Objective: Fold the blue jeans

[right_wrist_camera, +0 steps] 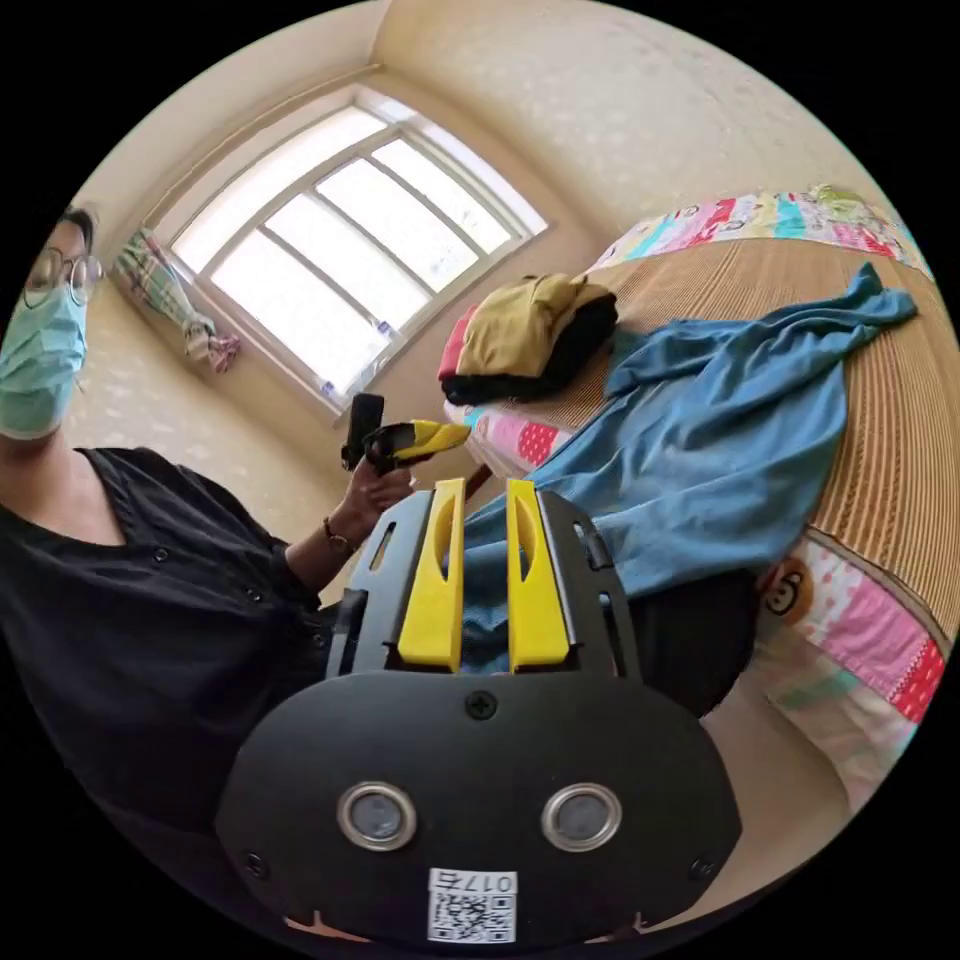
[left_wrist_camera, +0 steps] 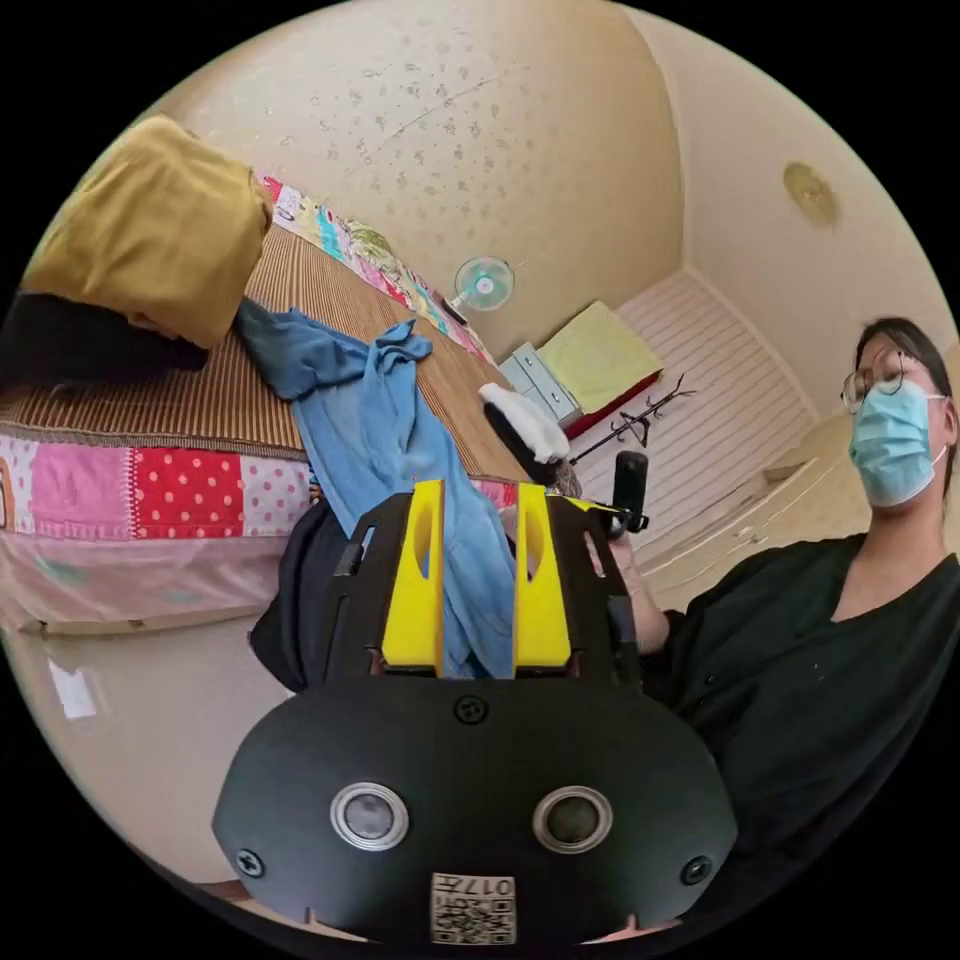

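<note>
- The blue jeans (left_wrist_camera: 385,430) are lying spread over the striped mat (left_wrist_camera: 220,390) on the bed, with one end hanging down over the bed's edge toward the person.
- In the right gripper view the blue jeans (right_wrist_camera: 720,430) are stretching from the far side of the mat (right_wrist_camera: 900,420) down past the patchwork bed cover (right_wrist_camera: 860,640).
- The left gripper (left_wrist_camera: 478,490) is pointing up at the hanging part of the denim; its yellow fingers (left_wrist_camera: 420,580) are standing narrowly apart with cloth showing in the gap, though I cannot tell whether they are pressing on it.
- The right gripper (right_wrist_camera: 485,495) is sitting just below the draped edge, its yellow fingers (right_wrist_camera: 535,590) likewise narrowly apart with blue cloth showing between them; whether they are gripping is unclear.
- In the right gripper view the left gripper (right_wrist_camera: 420,440) is being held up in the person's hand (right_wrist_camera: 375,495), near the corner of the bed.
- A pile of folded clothes (right_wrist_camera: 530,335), mustard on top and black beneath, is resting on the mat beside the jeans.
- A person in a black top (left_wrist_camera: 800,660) is standing next to the bed.
- A window (right_wrist_camera: 340,250) is letting in light behind the pile.
- A small fan (left_wrist_camera: 483,283) is standing beyond the bed.
</note>
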`<state>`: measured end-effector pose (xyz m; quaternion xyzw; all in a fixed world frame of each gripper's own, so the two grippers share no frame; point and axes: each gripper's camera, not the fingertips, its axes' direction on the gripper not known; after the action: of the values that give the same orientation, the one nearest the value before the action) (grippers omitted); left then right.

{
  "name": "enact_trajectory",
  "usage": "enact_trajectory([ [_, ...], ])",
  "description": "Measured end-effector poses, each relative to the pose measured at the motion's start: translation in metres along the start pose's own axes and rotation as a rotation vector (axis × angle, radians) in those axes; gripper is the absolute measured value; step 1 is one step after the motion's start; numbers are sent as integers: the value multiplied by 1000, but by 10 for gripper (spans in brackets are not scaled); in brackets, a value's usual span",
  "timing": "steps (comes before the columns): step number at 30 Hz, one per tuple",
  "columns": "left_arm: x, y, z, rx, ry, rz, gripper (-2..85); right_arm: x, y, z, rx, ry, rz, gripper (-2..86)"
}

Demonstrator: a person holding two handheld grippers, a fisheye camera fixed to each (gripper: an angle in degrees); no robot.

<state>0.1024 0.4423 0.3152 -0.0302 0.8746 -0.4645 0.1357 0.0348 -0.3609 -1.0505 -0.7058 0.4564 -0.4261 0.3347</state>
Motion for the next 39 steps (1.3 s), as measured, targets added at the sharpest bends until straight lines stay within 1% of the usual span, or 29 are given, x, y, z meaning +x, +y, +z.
enact_trajectory([
  [1, 10, 3, -5, -38, -10, 34, 107, -9, -1, 10, -44, 2, -19, 81],
  [3, 19, 6, -12, -83, -35, 35, 106, -37, -2, 46, -154, 35, -66, 94],
  [4, 22, 7, -15, -100, -57, 31, 104, -43, -2, 54, -174, 31, -73, 96],
  [7, 24, 8, -16, -172, -98, 3, 82, -60, -4, 89, -282, -50, -81, 109],
  [9, 21, 8, -14, -244, -69, -21, 75, -73, -4, 100, -334, -42, -98, 113],
  [11, 7, 10, -3, -375, -32, -109, 83, -79, -3, 104, -373, 8, -105, 114],
  [12, 1, 11, 1, -410, -17, -133, 91, -82, -2, 103, -384, 23, -105, 114],
  [14, -16, 15, 18, -518, 86, -224, 124, -83, 0, 95, -362, 9, -101, 111],
  [16, -15, 14, 29, -561, 131, -249, 139, -78, 2, 84, -324, -4, -80, 108],
  [19, -4, 13, 57, -661, 122, -286, 193, -65, 4, 64, -288, 45, -41, 110],
  [21, -1, 10, 62, -623, 101, -330, 205, -52, 7, 49, -267, 133, 8, 114],
  [25, 7, -1, 68, -578, 28, -367, 206, -29, 18, 21, -212, 171, 114, 117],
  [29, 19, 1, 68, -488, -100, -386, 162, -11, 34, -4, -175, 201, 200, 119],
  [31, 22, 4, 73, -479, -144, -379, 145, -8, 40, -11, -161, 204, 220, 120],
  [36, 17, 0, 74, -487, -179, -399, 94, -3, 53, -20, -168, 185, 247, 127],
  [39, 4, -1, 71, -484, -105, -439, 71, 2, 62, -20, -196, 141, 280, 130],
])
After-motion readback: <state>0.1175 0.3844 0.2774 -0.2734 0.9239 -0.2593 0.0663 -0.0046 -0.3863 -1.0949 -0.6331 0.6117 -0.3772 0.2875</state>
